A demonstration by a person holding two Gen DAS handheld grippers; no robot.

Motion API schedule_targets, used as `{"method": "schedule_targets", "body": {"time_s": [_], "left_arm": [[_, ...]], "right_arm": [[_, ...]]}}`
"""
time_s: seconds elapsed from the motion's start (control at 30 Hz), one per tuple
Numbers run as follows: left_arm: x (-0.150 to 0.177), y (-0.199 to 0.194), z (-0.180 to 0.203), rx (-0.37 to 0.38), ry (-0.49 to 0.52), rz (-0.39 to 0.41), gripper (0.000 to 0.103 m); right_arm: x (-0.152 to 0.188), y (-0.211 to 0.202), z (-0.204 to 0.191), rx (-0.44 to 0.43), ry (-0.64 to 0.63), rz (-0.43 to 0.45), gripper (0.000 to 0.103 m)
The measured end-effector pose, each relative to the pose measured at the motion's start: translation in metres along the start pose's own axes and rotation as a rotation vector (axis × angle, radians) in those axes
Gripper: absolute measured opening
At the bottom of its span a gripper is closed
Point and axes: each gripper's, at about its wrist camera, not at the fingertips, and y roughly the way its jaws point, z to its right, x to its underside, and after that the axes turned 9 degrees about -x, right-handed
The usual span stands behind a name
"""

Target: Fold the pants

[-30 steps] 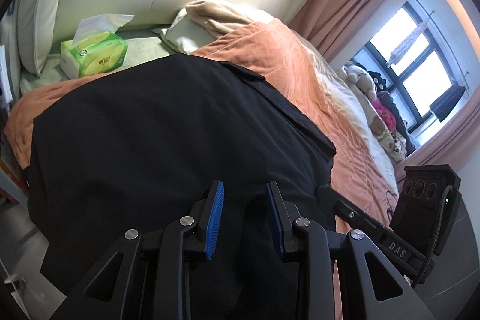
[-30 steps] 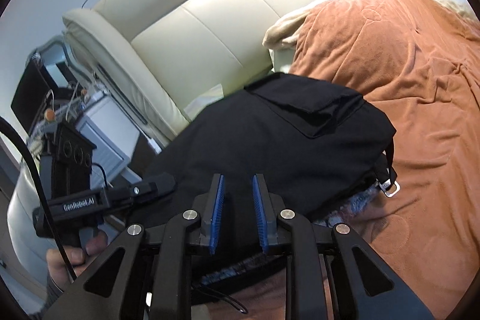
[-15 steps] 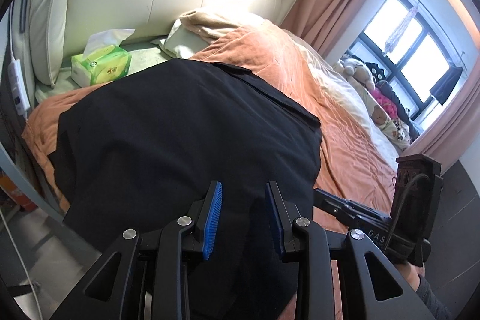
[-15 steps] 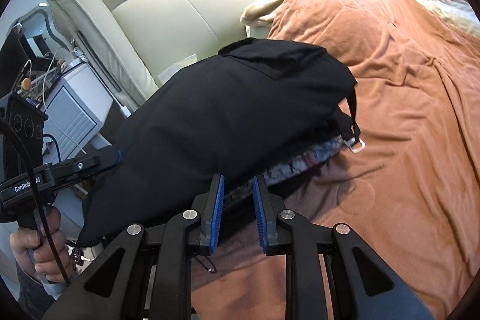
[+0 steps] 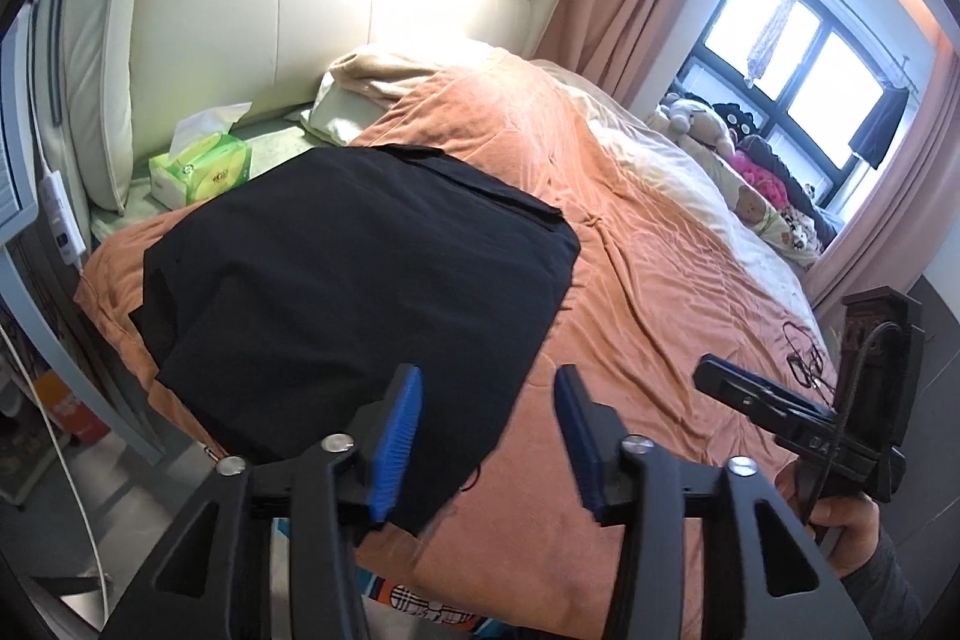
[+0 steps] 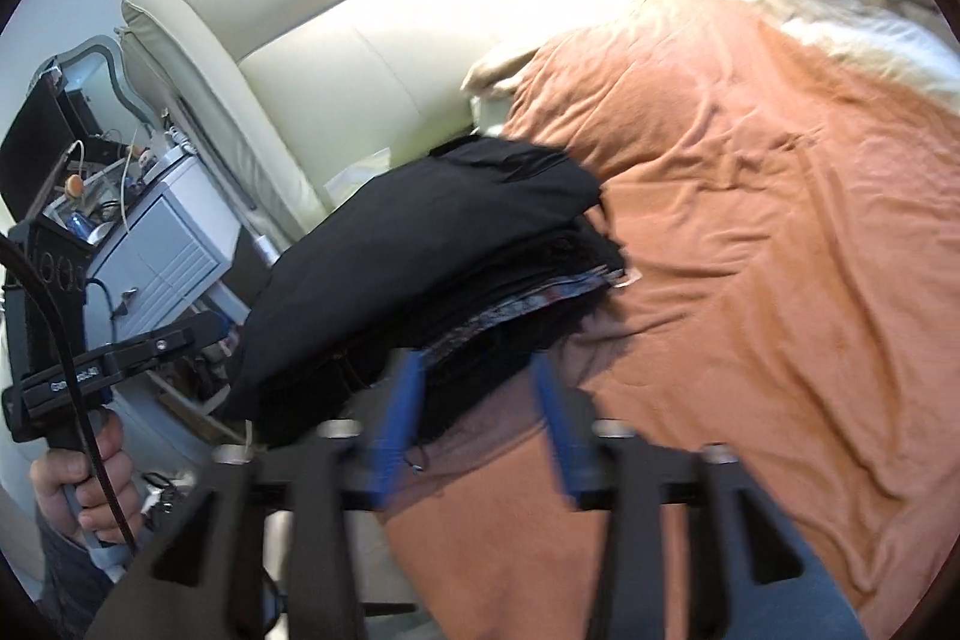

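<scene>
I see the orange bedspread [image 5: 660, 280] stretching ahead of both claws, with the folded black pants [image 5: 360, 268] lying on its near corner, just beyond my left gripper [image 5: 486, 436] and left of my right gripper [image 6: 480, 430]. Both claws have just been opening; their blue pads now stand spread, pinching nothing. A green tissue box [image 5: 201, 169] sits beyond the pants, by the headboard.

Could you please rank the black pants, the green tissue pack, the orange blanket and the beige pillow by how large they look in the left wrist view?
1. orange blanket
2. black pants, nearer the camera, so somewhat flattered
3. beige pillow, partly covered
4. green tissue pack
</scene>
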Motion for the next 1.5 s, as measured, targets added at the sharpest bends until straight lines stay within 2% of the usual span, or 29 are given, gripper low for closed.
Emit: {"method": "schedule_targets", "body": {"time_s": [0.07, 0.17, 0.27, 0.37, 0.43, 0.63, 0.7, 1.07, 1.2, 1.33, 1.5], "left_arm": [[0.003, -0.006, 0.009, 0.003, 0.012, 0.01, 0.055], [0.01, -0.018, 0.028, -0.002, 0.042, 0.021, 0.061], [0.017, -0.032, 0.042, 0.009, 0.052, 0.041, 0.08], [0.023, -0.049, 0.06, 0.006, 0.073, 0.075, 0.091], [0.026, -0.058, 0.071, 0.008, 0.089, 0.089, 0.093], [0.038, -0.086, 0.095, 0.028, 0.127, 0.124, 0.099], [0.042, -0.095, 0.102, 0.039, 0.137, 0.137, 0.1], [0.074, -0.147, 0.139, 0.102, 0.215, 0.189, 0.1], [0.088, -0.164, 0.144, 0.126, 0.234, 0.21, 0.102], [0.102, -0.182, 0.149, 0.144, 0.25, 0.231, 0.102], [0.119, -0.203, 0.152, 0.153, 0.281, 0.263, 0.102]], "right_arm": [[0.005, -0.024, -0.003, 0.02, -0.012, 0.027, 0.072], [0.013, -0.053, -0.013, 0.053, -0.032, 0.038, 0.075], [0.022, -0.083, -0.023, 0.096, -0.05, 0.05, 0.083], [0.029, -0.111, -0.032, 0.142, -0.07, 0.063, 0.085], [0.034, -0.133, -0.039, 0.168, -0.082, 0.082, 0.088], [0.054, -0.19, -0.059, 0.232, -0.092, 0.135, 0.097], [0.062, -0.207, -0.066, 0.264, -0.097, 0.149, 0.103], [0.113, -0.284, -0.115, 0.415, -0.076, 0.222, 0.103], [0.127, -0.298, -0.135, 0.454, -0.071, 0.235, 0.103], [0.144, -0.31, -0.165, 0.534, -0.103, 0.25, 0.103], [0.165, -0.314, -0.188, 0.562, -0.122, 0.27, 0.103]]}}
